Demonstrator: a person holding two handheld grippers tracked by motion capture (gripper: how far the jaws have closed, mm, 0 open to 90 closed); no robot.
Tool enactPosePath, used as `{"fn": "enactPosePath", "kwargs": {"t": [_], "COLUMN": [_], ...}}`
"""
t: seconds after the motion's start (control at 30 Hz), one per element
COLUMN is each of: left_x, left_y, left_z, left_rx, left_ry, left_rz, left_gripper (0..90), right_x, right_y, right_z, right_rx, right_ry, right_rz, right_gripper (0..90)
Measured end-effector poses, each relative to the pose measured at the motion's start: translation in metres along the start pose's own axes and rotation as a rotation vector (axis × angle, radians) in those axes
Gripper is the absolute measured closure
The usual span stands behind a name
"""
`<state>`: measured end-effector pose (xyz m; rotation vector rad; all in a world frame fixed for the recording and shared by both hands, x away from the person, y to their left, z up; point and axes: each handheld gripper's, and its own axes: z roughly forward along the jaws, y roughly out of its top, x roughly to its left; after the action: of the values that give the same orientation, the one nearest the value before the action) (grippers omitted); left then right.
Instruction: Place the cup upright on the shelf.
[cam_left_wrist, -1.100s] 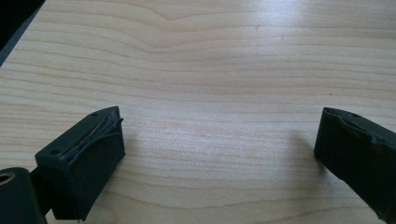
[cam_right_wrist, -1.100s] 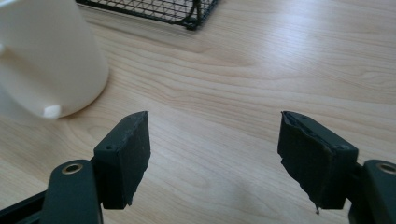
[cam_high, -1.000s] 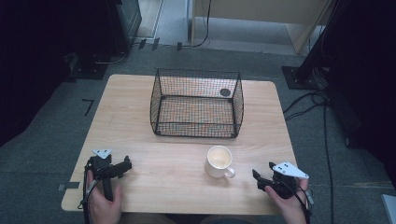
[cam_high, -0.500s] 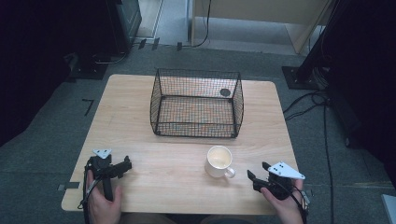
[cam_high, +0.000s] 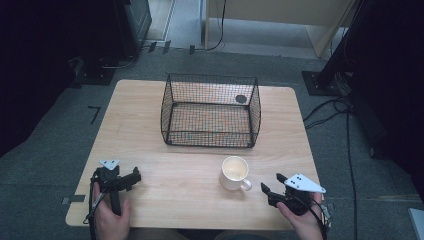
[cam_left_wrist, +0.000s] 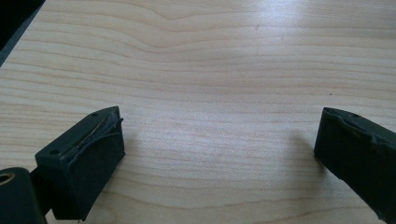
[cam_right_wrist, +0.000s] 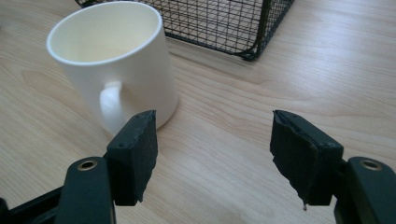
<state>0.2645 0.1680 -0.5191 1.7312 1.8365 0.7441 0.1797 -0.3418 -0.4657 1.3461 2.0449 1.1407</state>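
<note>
Light wood grain covers the tabletop (cam_high: 150, 125), which carries three items in the high view: a white mug (cam_high: 235, 173), a black wire basket (cam_high: 210, 111) and a small dark round object (cam_high: 241, 99) seen through the basket's mesh near its far right corner.

Mug: it stands upright on the near half of the tabletop, in front of the basket and apart from it. Its handle points toward the near right corner. The interior is cream-coloured, and no contents can be made out.

Right gripper (cam_high: 271, 188): it is held in the person's right hand (cam_high: 302, 220) at the near right edge, with its jaws pointing toward the mug handle. In the right gripper view the mug (cam_right_wrist: 112, 63) stands just beyond the left jaw, with the handle facing the camera. The jaws are released, with bare wood between them; they have just been closing slightly, and nothing is gripped. No contact with the mug is visible. The basket (cam_right_wrist: 219, 23) corner lies beyond.

Left gripper (cam_high: 135, 176): it is held in the person's left hand (cam_high: 111, 217) at the near left edge, well apart from the mug. In the left gripper view the jaws stand wide apart, released, over bare tabletop (cam_left_wrist: 210, 70).
</note>
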Motion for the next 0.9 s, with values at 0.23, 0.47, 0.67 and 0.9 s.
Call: {"fn": "enactPosePath", "kwargs": {"t": [0.23,0.47,0.67,0.9], "left_x": [0.0,0.0,0.0,0.0], "left_y": [0.0,0.0,0.0,0.0], "left_z": [0.0,0.0,0.0,0.0], "left_rx": [0.0,0.0,0.0,0.0], "left_ry": [0.0,0.0,0.0,0.0], "left_rz": [0.0,0.0,0.0,0.0], "left_gripper": [1.8,1.8,1.8,1.8], "right_x": [0.009,0.016,0.022,0.03], "right_y": [0.006,0.007,0.008,0.006], "right_z": [-0.002,0.0,0.005,0.015], "right_rx": [-0.008,-0.006,0.01,0.034], "right_ry": [0.035,0.06,0.102,0.141], "right_rz": [-0.015,-0.022,-0.024,-0.039], "right_gripper": [32.3,34.2,37.6,43.0]}}
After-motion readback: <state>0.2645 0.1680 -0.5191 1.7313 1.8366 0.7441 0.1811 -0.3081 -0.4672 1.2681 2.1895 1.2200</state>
